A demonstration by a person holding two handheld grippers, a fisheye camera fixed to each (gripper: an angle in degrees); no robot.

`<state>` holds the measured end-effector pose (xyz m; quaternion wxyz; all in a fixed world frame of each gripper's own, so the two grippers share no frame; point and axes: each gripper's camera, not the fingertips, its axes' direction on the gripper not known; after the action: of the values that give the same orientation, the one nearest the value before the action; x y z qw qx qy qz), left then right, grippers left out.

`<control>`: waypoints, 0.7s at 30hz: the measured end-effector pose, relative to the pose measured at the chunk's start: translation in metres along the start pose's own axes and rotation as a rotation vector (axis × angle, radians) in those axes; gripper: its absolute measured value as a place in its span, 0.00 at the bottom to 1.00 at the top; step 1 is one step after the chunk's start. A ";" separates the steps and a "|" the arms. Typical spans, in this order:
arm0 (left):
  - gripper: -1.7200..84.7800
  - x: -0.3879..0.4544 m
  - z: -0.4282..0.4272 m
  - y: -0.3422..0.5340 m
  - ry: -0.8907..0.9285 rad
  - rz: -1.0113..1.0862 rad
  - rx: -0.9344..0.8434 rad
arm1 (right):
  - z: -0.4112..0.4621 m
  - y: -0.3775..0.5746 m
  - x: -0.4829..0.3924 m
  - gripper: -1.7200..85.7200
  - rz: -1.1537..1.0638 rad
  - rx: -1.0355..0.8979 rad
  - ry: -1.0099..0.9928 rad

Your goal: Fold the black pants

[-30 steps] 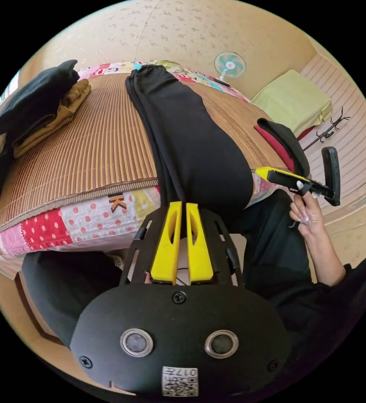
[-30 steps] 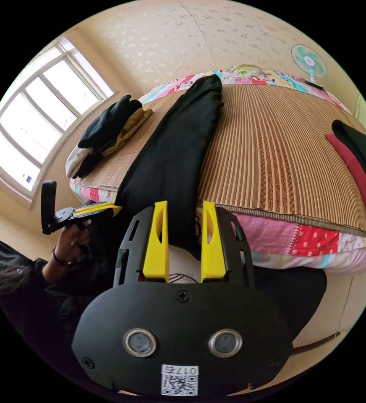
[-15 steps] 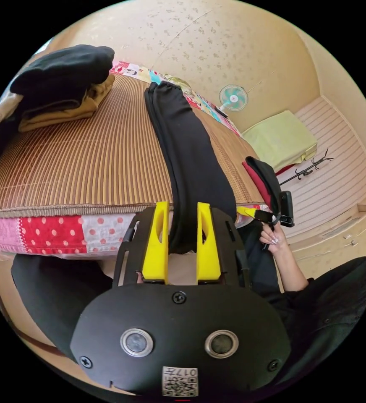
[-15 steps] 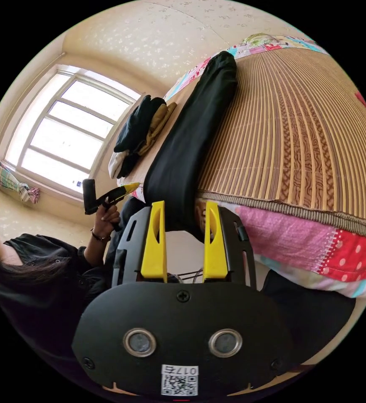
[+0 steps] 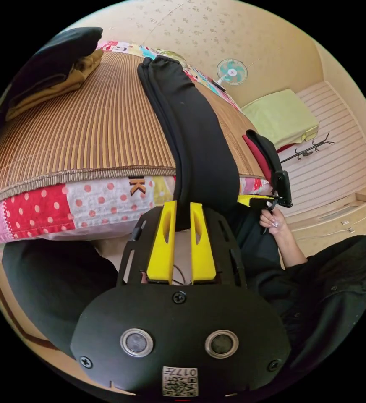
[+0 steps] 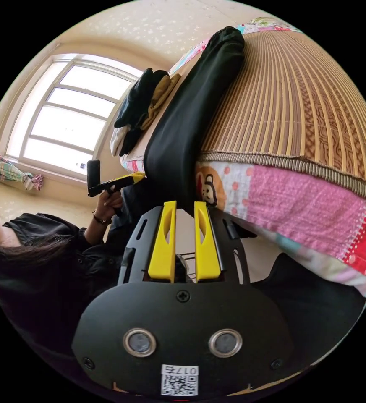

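While pants [image 5: 191, 126] are lying lengthwise on bed [image 5: 86, 126], waist end hanging over bed edge, left tongs [image 5: 182, 210] and right tongs [image 6: 185, 208] are closing narrowly there; grip uncertain, probably readying fold.

Left gripper [image 5: 182, 208]: fingers narrowed onto black pants [image 5: 199, 138] hem. Right gripper [image 6: 185, 206]: fingers likewise narrowed at the hem.

I am seeing the bed [image 5: 44, 205] carrying a striped bamboo mat [image 5: 86, 130] — the black pants [image 5: 191, 126] are lying lengthwise across it, hanging over the near edge — folded clothes [image 5: 53, 71] are sitting beside.
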<state>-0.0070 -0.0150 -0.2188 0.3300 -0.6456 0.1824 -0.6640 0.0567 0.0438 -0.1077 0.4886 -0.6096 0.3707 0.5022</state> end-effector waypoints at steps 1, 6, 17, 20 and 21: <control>0.14 -0.010 -0.004 0.002 0.059 -0.020 0.045 | -0.007 0.000 0.010 0.12 0.013 0.055 -0.024; 0.15 -0.029 0.008 -0.007 0.137 -0.015 0.030 | -0.005 -0.017 0.045 0.11 0.007 0.091 -0.188; 0.07 0.034 -0.092 0.033 0.321 0.318 0.174 | -0.061 0.022 0.000 0.04 -0.202 0.223 -0.380; 0.07 0.091 -0.181 0.035 0.415 0.572 0.365 | -0.137 0.028 -0.078 0.04 -0.458 0.334 -0.393; 0.07 0.104 -0.198 0.034 0.419 0.625 0.402 | -0.153 0.027 -0.098 0.03 -0.511 0.346 -0.378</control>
<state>-0.1878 -0.1463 -0.1845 0.5905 -0.3335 0.2995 -0.6711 0.0482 -0.1143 -0.0154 0.7542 -0.4872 0.1890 0.3975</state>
